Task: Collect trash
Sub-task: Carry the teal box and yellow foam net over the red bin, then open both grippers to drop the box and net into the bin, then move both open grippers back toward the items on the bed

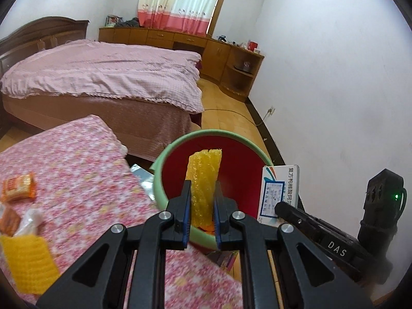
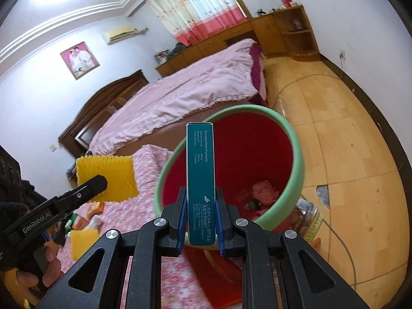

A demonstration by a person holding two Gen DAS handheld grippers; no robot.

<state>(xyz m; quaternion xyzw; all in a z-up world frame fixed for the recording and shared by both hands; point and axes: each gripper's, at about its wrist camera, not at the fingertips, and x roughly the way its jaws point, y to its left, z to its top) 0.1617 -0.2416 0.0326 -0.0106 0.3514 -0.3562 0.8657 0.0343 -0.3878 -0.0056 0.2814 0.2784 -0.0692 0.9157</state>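
- On the far left of the left wrist view, an orange snack wrapper (image 1: 19,186) lies on the bench (image 1: 82,159), which wears a pink floral cloth.
- Below it, at the picture's left edge, sit a second orange packet (image 1: 9,221) and a piece of yellow foam netting (image 1: 28,262), both blurred.
- Behind the bench stands a bed (image 1: 103,77) with a pink cover.
- In the middle, the left hand-held gripper (image 1: 202,206) is clamped on a strip of yellow foam net (image 1: 204,177), which stands upright between its blue pads.
- The strip is seen against the red inside of the bin (image 1: 164,162), a red pail with a green rim just beside the bench's edge.
- To the right, the right hand-held gripper (image 1: 283,209) holds a white medicine box (image 1: 279,190) near the bin's right rim.
- In the right wrist view, the same foam net (image 2: 105,177) shows flat at the left, pinched by the left hand-held gripper (image 2: 99,181), with a hand (image 2: 49,267) below it.
- In the middle, the right hand-held gripper (image 2: 200,213) is closed on the box's teal printed side (image 2: 200,180), held on end in front of the bin's mouth (image 2: 293,139).
- Some scraps of rubbish (image 2: 260,191) lie at the bin's bottom.
- At the right, a jar (image 2: 307,219) stands on the wooden floor (image 2: 347,141) just beside the bin.
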